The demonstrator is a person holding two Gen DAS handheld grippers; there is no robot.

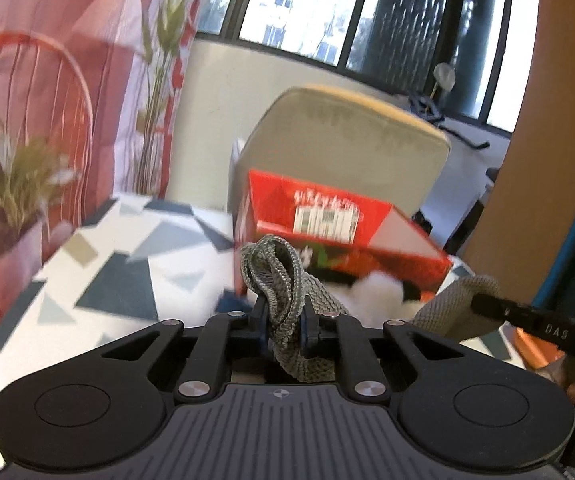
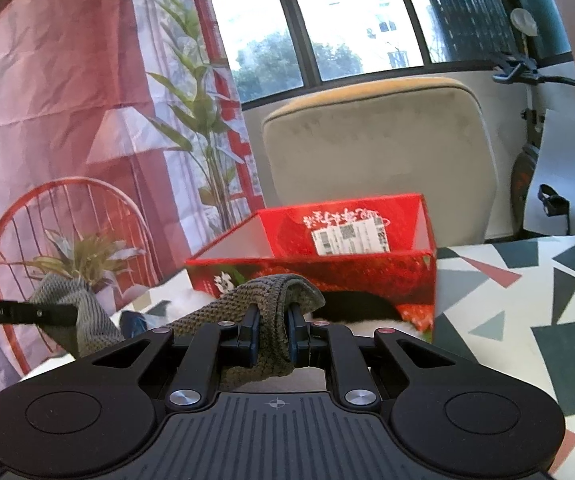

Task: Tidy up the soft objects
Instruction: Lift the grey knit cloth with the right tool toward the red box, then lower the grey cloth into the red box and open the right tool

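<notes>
1. Knitted grey-green cloth [image 1: 287, 280] is pinched at one bunched end between the fingers of the left gripper [image 1: 283, 316], which are closed on it just in front of the open red cardboard box [image 1: 343, 236].
2. The other end of the same cloth [image 2: 271, 304] is clamped by the right gripper [image 2: 273, 334], whose fingers are likewise closed on the fabric, so the cloth is held off the bench by both tools.
3. In the left wrist view, the right gripper's black finger [image 1: 527, 316] is seen to the right of the box, with a fold of the cloth around its tip.
4. In the right wrist view, the left gripper's black finger [image 2: 27, 314] is seen to the left of the box [image 2: 327, 264], also wrapped by the grey knit.
5. White fluffy material [image 1: 379, 292] and a dark soft item [image 2: 359, 304] are seen against the box's near side, behind the cloth; whether they sit inside the box cannot be told.
6. The box rests on the bench with its white surface patterned in blue-grey triangles [image 2: 527, 300].
7. A beige upholstered chair back [image 2: 379, 160] stands directly behind the box.
8. A small potted plant [image 2: 83, 260] sits to the left of the box.
</notes>
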